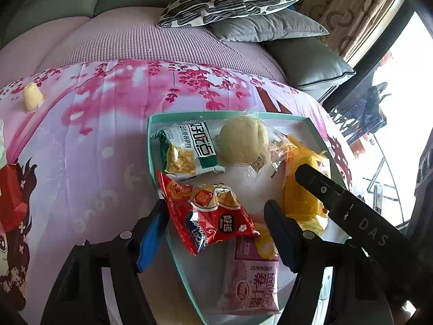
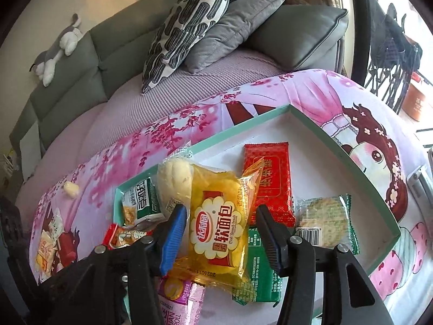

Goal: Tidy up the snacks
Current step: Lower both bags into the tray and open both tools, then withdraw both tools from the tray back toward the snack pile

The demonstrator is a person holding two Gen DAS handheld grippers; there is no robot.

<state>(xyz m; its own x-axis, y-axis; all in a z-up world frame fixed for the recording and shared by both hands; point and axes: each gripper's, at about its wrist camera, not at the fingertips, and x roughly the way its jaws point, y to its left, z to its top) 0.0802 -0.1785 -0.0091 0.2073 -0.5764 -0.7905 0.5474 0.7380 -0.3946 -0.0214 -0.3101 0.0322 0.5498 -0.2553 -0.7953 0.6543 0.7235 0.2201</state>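
A shallow teal-rimmed white tray [image 1: 151, 146] [image 2: 360, 162] lies on a pink printed blanket and holds several snack packs. My left gripper [image 1: 216, 222] is open, its fingers either side of a red snack packet [image 1: 213, 216] that overhangs the tray's left rim. My right gripper [image 2: 222, 233] is open around a yellow soft-bread pack [image 2: 219, 224], which also shows in the left wrist view [image 1: 300, 197]. A green-white noodle pack [image 1: 186, 149], a clear-wrapped bun [image 1: 243, 140] and a pink egg-roll pack [image 1: 251, 276] also lie in the tray.
A red flat packet [image 2: 268, 181], a green packet [image 2: 259, 279] and a cracker pack [image 2: 324, 219] lie in the tray's right part. Outside it on the blanket are a small yellow sweet [image 1: 32, 97] and loose packs [image 2: 51, 243]. Sofa cushions [image 2: 186, 24] are behind.
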